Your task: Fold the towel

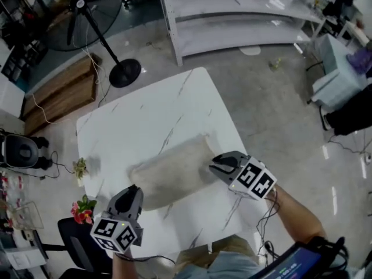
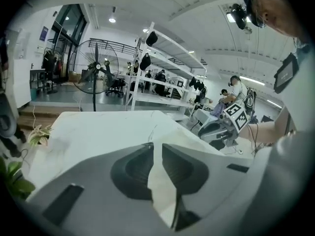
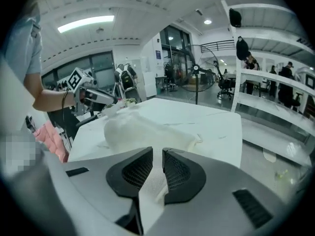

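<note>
L gripper [image 2: 154, 144]: jaws only a thin slit apart, not clamped on anything I can see. Smth pale shows thru the slit, can't tell if it's cloth or tabletop. In the head view its tip sits right at the near-left end of the towel [image 1: 171, 170], nose angled down.

R gripper [image 3: 157, 150]: jaws also just a crack apart, w/ a bit of the towel's edge lying loose in the gap; doesn't look squeezed. It's at the towel's right end, pointing left across it.

Towel = cream, bunched into a longish folded lump on the near half of the white marble-look table [image 1: 145, 109]. It runs near-left to far-right btw the two grippers.

Around the table:
- pink flowers [image 1: 81, 211] and a small green plant [image 1: 79, 167] just off the left edge
- black chair [image 1: 78, 243] by the near-left corner

Further out:
- black pedestal fan [image 1: 87, 7] far left, w/ a wooden platform [image 1: 58, 95] beside it
- white shelving [image 1: 232, 22] on the far side
- grey concrete floor [image 1: 273, 115] all round
- a few people [image 2: 236, 90] in the bg past the shelving, seen in the left gripper view
</note>
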